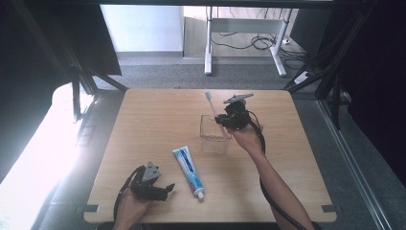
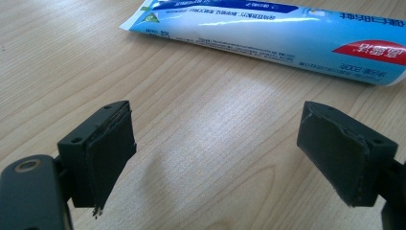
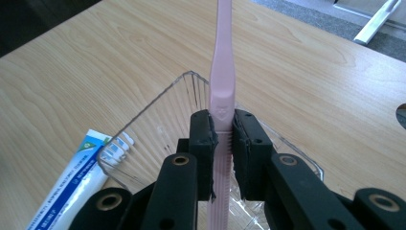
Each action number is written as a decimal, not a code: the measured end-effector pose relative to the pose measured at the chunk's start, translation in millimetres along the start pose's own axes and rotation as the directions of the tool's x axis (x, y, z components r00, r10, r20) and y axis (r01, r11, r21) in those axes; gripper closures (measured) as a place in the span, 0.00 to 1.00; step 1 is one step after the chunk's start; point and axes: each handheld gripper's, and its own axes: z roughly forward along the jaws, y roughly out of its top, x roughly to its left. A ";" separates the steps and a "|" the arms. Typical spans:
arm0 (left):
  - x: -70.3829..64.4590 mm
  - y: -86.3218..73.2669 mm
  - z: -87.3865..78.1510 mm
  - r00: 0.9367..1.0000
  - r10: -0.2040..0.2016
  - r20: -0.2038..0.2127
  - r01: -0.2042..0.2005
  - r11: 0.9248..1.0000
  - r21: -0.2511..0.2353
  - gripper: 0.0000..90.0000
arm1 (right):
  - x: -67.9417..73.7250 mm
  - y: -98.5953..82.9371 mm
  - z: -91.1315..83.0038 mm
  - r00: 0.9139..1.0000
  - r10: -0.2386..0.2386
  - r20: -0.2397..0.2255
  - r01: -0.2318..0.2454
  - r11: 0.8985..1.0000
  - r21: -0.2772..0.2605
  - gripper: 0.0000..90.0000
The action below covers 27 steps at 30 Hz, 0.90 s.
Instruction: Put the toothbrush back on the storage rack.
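Note:
A pink toothbrush (image 1: pixel 214 111) (image 3: pixel 223 81) is held above a clear square cup (image 1: pixel 214 135) (image 3: pixel 153 124) near the table's middle. My right gripper (image 1: pixel 226 122) (image 3: pixel 223 143) is shut on its handle, over the cup's right rim, with the bristled end pointing up and away. A blue and white toothpaste tube (image 1: pixel 188 171) (image 2: pixel 287 36) (image 3: pixel 76 184) lies flat in front of the cup, cap toward the near edge. My left gripper (image 1: pixel 165 188) (image 2: pixel 218 153) rests open low over the wood at the near left, just left of the tube, with nothing between its jaws.
The wooden table (image 1: pixel 158 120) has bare wood on its left and right sides. Beyond its far edge stand a white desk frame (image 1: pixel 244 45) and cables (image 1: pixel 258 43) on the grey floor. Dark frame bars (image 1: pixel 330 72) flank both sides.

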 end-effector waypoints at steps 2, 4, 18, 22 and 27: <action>0.1 -0.1 0.3 1.000 0.000 0.000 0.000 1.000 0.000 0.14 | 0.3 -1.8 3.3 1.000 -0.005 0.004 0.005 1.000 0.004 0.88; 0.2 -0.2 0.3 1.000 0.001 0.000 -0.001 1.000 0.001 0.14 | 0.5 -3.5 6.4 1.000 -0.010 0.007 0.010 1.000 0.011 0.88; -0.3 -0.4 0.9 1.000 0.002 -0.001 -0.002 1.000 0.005 0.14 | 2.7 -13.4 25.1 0.999 -0.030 0.011 0.029 0.997 0.066 0.88; -0.5 -0.4 1.1 1.000 0.002 -0.001 -0.002 1.000 0.007 0.14 | 4.4 -15.5 29.8 0.999 -0.037 0.015 0.036 0.996 0.085 0.88; -0.8 -0.2 1.2 1.000 0.006 0.001 -0.006 1.000 0.009 0.14 | 6.5 -16.8 33.8 0.998 -0.061 0.021 0.058 0.992 0.110 0.88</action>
